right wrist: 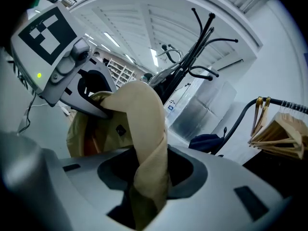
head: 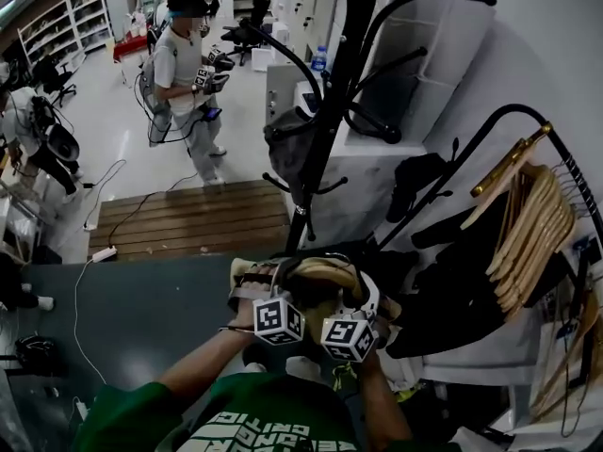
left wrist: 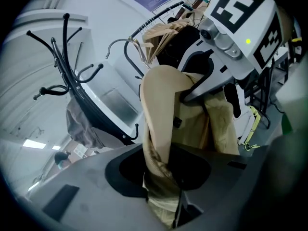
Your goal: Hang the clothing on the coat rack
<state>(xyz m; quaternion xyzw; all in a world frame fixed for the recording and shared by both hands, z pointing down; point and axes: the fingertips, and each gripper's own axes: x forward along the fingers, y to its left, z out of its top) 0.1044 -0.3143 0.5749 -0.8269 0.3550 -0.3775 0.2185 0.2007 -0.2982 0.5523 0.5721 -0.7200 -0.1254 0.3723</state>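
Left tool (left wrist: 163, 196): pinching beige garment (left wrist: 163, 105).
Right tool (right wrist: 144, 196): pinching the same garment, seemingly bunched.
Coat rack (head: 334, 92): upright beyond both.

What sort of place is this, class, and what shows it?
Probably a workroom or lab used for recording: storage shelves, office chairs, and another person holding marked grippers.

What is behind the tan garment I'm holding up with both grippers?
The black coat rack stands behind the tan garment, with a grey cloth hanging on it. The garment covers whatever lies at the rack's foot.
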